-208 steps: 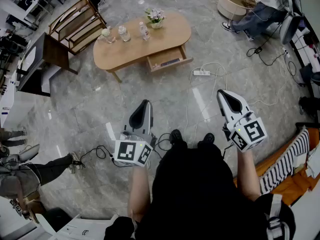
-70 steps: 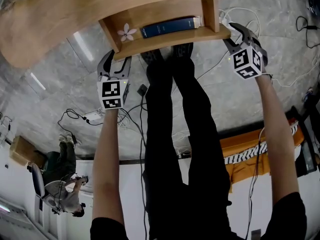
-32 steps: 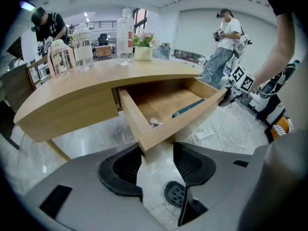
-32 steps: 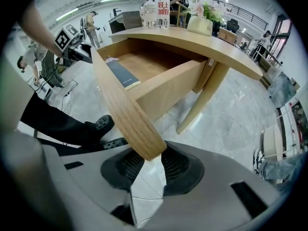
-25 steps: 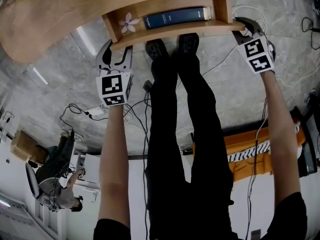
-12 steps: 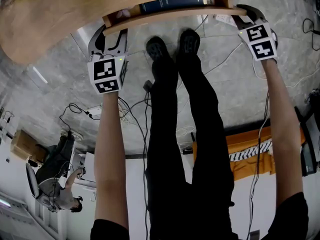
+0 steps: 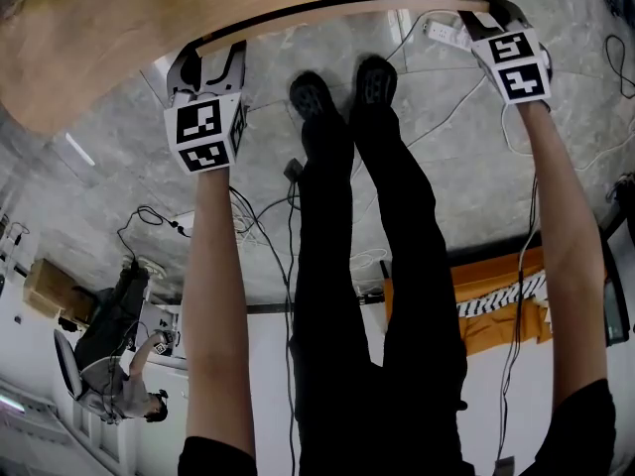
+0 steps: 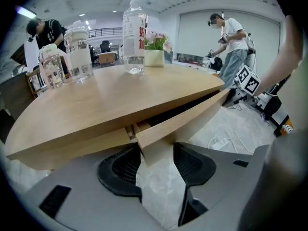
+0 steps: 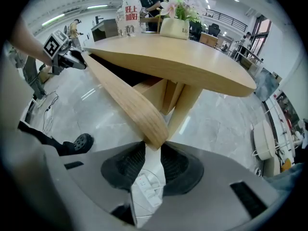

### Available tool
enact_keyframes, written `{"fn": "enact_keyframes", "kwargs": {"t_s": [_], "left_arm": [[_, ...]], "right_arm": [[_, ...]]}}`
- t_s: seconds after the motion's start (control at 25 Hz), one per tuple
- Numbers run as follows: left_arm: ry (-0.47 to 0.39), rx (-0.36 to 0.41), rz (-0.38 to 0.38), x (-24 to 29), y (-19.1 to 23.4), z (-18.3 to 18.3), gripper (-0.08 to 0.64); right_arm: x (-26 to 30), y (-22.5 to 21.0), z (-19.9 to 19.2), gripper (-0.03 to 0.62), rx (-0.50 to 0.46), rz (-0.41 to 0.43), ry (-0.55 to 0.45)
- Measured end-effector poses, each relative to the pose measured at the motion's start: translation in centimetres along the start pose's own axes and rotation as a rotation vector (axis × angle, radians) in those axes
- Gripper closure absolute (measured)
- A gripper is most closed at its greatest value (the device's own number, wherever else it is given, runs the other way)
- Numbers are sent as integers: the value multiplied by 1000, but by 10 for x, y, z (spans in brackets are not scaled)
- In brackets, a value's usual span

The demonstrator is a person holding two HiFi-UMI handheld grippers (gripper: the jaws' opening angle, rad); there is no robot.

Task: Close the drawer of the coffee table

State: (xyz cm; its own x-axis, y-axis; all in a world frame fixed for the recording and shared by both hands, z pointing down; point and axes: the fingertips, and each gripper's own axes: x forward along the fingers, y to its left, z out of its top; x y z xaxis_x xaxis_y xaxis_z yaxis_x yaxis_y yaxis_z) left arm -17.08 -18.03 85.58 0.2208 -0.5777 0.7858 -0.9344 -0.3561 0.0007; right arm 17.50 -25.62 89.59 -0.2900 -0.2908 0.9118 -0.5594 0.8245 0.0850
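Note:
The coffee table's drawer front shows as a thin pale strip, with only a dark slit left under the table top. My left gripper is at the strip's left end. In the left gripper view the drawer front ends between the pads, and the left gripper is shut on that corner. My right gripper is at the right end. In the right gripper view the drawer front sits between the pads of the right gripper, whose jaws have just closed a little on it.
Water bottles, glass jars and a flower pot stand on the table top. A power strip and cables lie on the floor by my right gripper. My own shoes stand just before the drawer. Other people stand around the room.
Both grippers have moved towards the table with the drawer front. The drawer has slid in, and the book and flower inside it are now hidden.

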Motion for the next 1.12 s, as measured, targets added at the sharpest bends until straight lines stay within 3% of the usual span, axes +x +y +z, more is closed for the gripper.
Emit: {"fn": "enact_keyframes", "kwargs": {"t_s": [0.84, 1.12], "left_arm": [[-17, -96, 17, 22, 18, 16, 341], [-5, -197, 21, 16, 21, 5, 304]], "right_arm": [[14, -23, 21, 495, 2, -35, -1], [9, -23, 20, 465, -51, -157, 28]]}}
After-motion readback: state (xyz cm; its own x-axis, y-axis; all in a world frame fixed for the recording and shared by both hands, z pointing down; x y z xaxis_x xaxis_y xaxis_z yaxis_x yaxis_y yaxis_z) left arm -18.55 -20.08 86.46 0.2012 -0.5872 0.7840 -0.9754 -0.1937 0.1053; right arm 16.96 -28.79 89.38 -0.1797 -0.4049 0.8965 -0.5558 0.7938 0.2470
